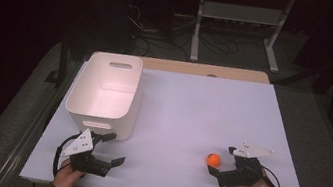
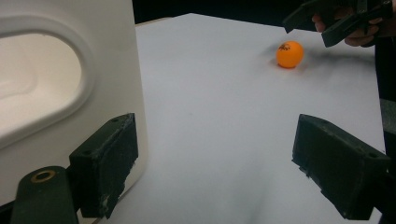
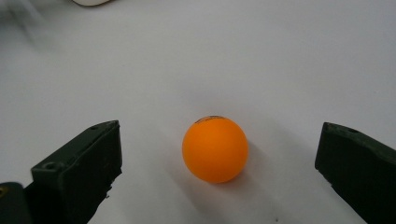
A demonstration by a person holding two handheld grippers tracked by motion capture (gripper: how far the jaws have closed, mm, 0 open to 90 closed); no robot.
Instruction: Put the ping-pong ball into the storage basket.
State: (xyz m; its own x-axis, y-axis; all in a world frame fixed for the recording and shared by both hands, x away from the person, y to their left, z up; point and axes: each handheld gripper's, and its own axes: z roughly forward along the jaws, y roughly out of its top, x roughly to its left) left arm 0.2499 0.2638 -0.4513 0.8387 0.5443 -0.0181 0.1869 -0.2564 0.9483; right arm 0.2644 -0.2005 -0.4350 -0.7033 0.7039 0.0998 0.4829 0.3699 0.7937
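2 claws work over a white counter [image 1: 187, 112], each held in a person's hand that comes in from the near edge. Farthest left stands a white bin [image 1: 106, 91], a deep tub with a slot handle cut in each end wall, set near the left edge of the counter; its inside looks bare as far as the high view reaches. Just in front of the bin's near end, the left claw [image 1: 110, 149] hovers low with its jaws spread wide and nothing between them. In the left gripper view, 1 jaw sits close against the bin [image 2: 70, 84] wall, whether touching I cannot tell, while the other hangs over bare counter [image 2: 219, 121].

Moving right across an open stretch of counter, the orange ball [image 1: 214, 159] rests on the surface toward the near right corner, well apart from the bin. The left gripper view catches the ball [image 2: 290, 54] in the distance with the right claw [image 2: 310, 29] just beside it. The right claw [image 1: 223, 159] points leftward at the ball, its jaws spread as wide as they go, 1 on the far side and 1 on the near side. In the right gripper view the ball [image 3: 215, 149] lies on the counter [image 3: 224, 60] between the 2 jaws, clear gaps on both sides, neither pad touching it
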